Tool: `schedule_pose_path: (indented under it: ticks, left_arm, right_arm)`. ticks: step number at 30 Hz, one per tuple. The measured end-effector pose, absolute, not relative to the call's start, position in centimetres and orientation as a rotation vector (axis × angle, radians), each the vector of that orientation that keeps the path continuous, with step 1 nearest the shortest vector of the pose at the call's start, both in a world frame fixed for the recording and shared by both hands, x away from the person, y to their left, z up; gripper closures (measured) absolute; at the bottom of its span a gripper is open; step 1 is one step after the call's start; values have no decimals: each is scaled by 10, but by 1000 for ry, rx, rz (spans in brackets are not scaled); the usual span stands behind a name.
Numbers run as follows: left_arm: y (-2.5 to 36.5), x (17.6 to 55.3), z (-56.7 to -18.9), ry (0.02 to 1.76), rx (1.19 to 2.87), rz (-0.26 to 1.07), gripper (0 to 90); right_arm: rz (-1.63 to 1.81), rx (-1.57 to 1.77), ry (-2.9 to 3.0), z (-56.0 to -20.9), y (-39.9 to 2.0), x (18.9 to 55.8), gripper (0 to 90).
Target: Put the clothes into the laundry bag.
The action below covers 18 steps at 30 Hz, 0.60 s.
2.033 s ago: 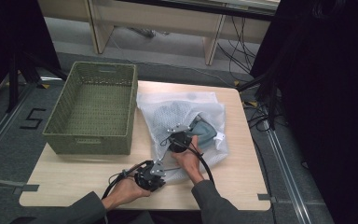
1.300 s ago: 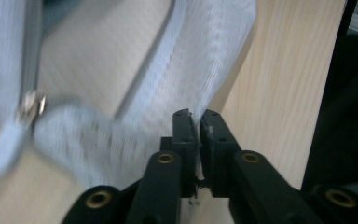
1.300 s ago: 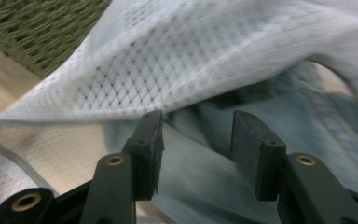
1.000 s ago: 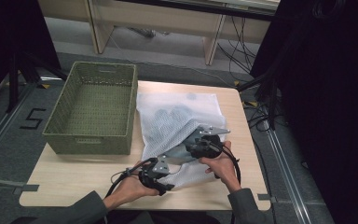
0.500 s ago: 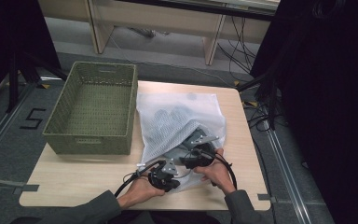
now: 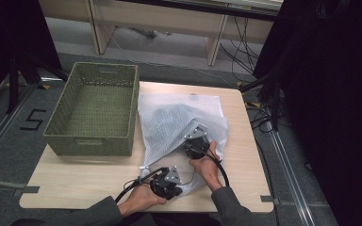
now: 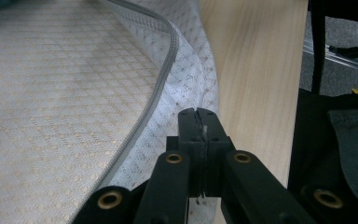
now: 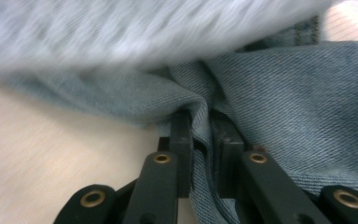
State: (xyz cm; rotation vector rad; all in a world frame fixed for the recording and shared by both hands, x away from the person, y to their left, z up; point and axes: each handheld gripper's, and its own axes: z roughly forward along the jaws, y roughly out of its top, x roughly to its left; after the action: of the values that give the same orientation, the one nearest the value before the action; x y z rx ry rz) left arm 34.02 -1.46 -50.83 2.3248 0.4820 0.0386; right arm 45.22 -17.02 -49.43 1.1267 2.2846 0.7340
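Right gripper [image 8: 199,122] reaching into white mesh laundry bag [image 6: 169,120], jaws just closing, pinching denim garment [image 8: 279,88] fold. Left gripper [image 7: 199,122] clamping bag's near edge by zipper [image 7: 161,70]. Garment lying ahead of right gripper, inside bag mid-table, beside green basket [image 6: 122,77].

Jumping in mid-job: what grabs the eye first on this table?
A white mesh laundry bag sprawls across the table's middle, beside an olive woven basket at the left. The right gripper pinches a fold of blue denim inside the bag, while the left gripper clamps the bag's near edge.
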Motion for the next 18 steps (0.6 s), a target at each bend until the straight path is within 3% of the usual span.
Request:
schedule_pose_path:
  ticks: [6,18]
  left_arm:
    - [-15,340,-509,486,2322,33,887]
    - [-14,341,-509,487,2321,20,877]
  right_arm:
    - [771,1148,2205,-498,-180,480,784]
    - [938,1191,2240,-477,-200,466,614]
